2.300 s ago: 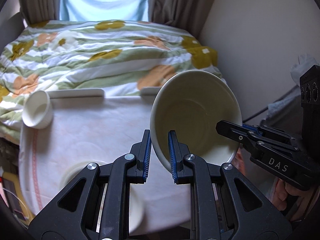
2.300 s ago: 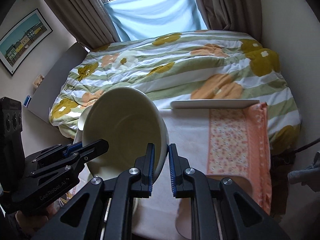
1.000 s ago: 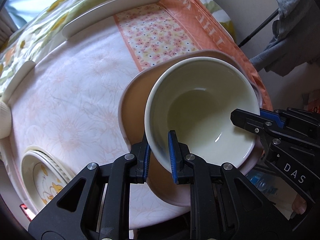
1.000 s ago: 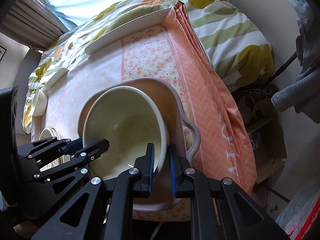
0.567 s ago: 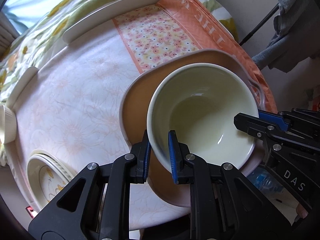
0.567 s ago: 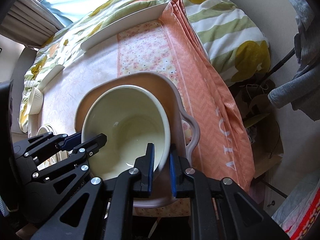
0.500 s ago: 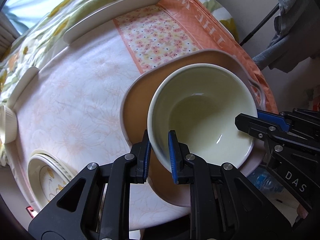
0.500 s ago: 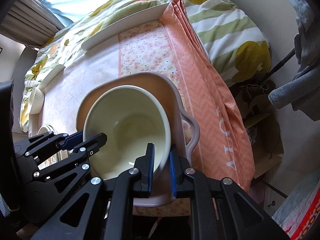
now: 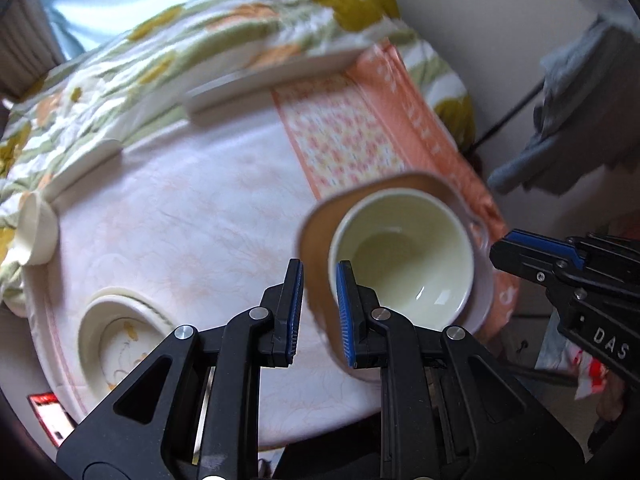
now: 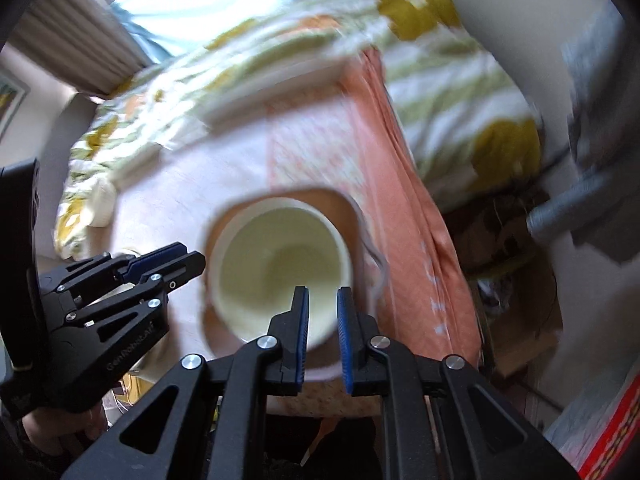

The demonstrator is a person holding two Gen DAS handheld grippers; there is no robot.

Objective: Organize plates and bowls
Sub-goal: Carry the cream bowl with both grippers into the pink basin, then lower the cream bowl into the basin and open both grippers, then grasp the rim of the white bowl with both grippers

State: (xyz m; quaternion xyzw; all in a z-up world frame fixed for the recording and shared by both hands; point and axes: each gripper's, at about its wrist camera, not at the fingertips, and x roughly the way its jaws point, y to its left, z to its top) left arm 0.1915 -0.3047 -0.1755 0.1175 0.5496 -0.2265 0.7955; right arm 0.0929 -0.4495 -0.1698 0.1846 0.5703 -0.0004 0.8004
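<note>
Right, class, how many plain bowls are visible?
2: large cream round bowl in the tan handled dish; small white bowl at the table's left edge. Others may be hidden.

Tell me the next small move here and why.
Probably swing the left hand-held gripper toward the small white bowl at the table's left edge, opening its jaws on the way. The cream bowl already sits nested in the brown dish, and the jaws hold nothing.
</note>
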